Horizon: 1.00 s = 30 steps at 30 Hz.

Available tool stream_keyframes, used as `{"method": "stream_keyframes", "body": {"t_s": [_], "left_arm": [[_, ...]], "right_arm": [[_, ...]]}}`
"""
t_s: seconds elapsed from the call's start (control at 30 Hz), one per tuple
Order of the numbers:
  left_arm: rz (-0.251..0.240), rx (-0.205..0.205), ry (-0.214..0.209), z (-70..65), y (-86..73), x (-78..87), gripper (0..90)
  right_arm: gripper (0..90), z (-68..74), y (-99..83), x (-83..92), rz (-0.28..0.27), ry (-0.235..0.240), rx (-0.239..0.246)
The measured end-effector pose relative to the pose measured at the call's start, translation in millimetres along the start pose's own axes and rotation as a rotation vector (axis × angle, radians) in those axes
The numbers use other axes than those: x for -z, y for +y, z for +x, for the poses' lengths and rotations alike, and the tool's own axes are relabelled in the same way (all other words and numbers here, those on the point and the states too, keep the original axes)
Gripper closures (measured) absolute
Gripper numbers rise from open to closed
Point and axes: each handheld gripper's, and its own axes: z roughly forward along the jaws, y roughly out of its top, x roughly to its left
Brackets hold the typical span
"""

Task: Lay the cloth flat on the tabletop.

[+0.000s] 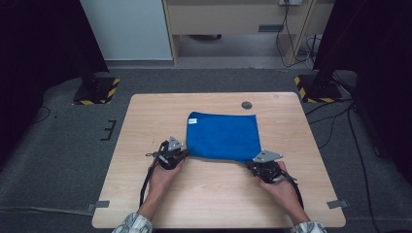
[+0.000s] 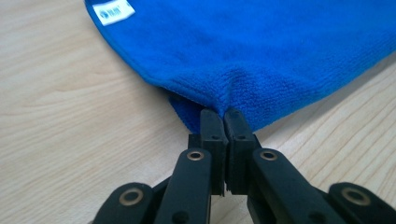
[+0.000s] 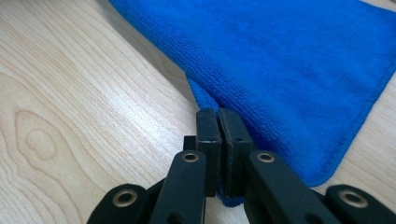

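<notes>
From above, a blue cloth point(image 1: 222, 137) lies folded on the wooden table point(image 1: 145, 121), the left gripper point(image 1: 186, 154) and right gripper point(image 1: 251, 164) at its near corners. In the left gripper view the jaws pinch the cloth's edge (fabric puckers there). In the right gripper view the jaws clamp its corner.

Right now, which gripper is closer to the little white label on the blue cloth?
Left. The left gripper pinches the cloth corner on the white label's side; the right gripper pinches the opposite near corner.
</notes>
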Motion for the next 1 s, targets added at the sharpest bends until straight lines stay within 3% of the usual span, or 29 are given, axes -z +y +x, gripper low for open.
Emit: {"method": "stream_keyframes", "body": {"t_s": [0.2, 0.57, 0.7, 0.8, 1.0], "left_arm": [[-0.011, 0.037, 0.005, 3.8, 5.2, 2.3, 88.1], [-0.044, 0.059, 0.0, 3.2, 21.8, -5.0, 88.1], [-0.021, 0.058, -0.005, 3.6, 22.5, -8.4, 88.1], [0.011, 0.051, -0.003, 4.7, 22.4, -16.6, 87.8], [-0.004, 0.08, -0.026, 9.5, 24.8, -27.5, 85.3]], "right_arm": [[88.1, -8.7, -0.6, 11.7, -0.032, -0.003, -0.024], [88.6, -31.8, -6.0, 28.9, -0.07, -0.035, -0.087], [88.7, -34.2, -6.8, 32.4, -0.076, -0.036, -0.104], [88.6, -31.4, -7.7, 29.7, -0.06, -0.027, -0.088], [88.4, -30.4, -9.5, 22.7, -0.018, -0.044, -0.09]]}}
